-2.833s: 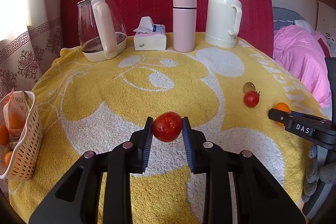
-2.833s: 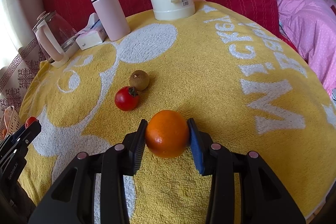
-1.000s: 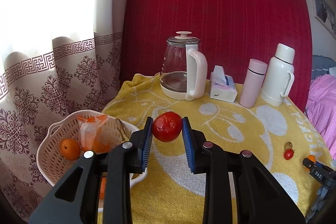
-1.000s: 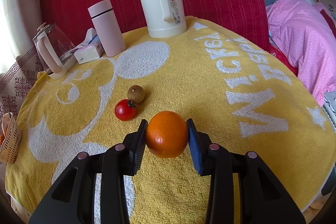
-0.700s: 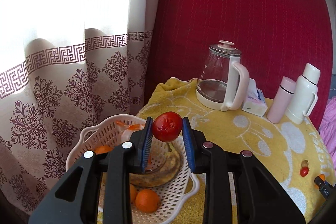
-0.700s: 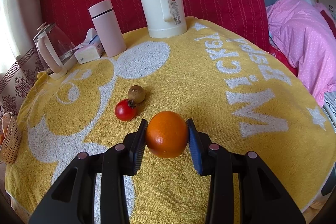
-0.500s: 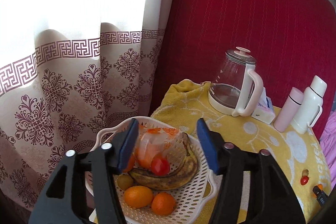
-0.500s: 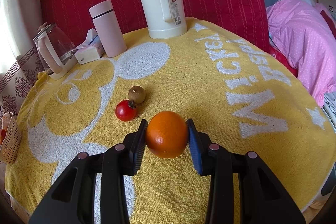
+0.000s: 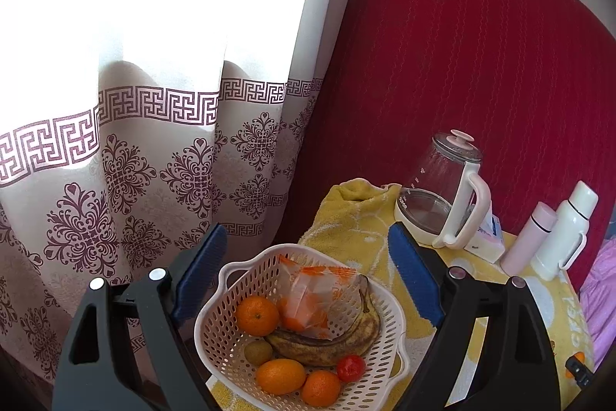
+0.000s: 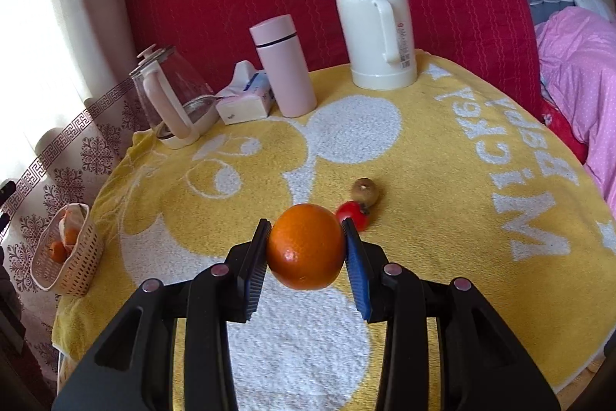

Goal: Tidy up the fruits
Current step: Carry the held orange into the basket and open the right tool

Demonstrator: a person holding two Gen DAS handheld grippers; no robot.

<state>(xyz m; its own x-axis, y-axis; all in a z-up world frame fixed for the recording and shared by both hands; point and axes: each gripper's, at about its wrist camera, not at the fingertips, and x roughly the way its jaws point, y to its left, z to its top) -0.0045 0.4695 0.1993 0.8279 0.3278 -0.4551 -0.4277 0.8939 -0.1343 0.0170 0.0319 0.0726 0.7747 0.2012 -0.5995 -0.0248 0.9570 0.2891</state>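
Small red tomato point(image 9: 350, 368) just dropped into white perforated plastic basket point(image 9: 215, 311) at desk's left edge; left gripper point(image 9: 304, 280) fingers now spread, empty. Right gripper point(image 10: 306, 249) fingers pinching round orange point(image 10: 306, 246); next for basket.

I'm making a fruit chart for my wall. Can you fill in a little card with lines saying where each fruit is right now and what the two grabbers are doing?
basket: white, at the table edge by the curtain
in basket: banana, small red tomato, three orange fruits, a small green-brown fruit, a plastic packet
left hand-held gripper: open, empty, above the basket
right hand-held gripper: shut on the orange
loose on yellow towel: red tomato, brown fruit, close together
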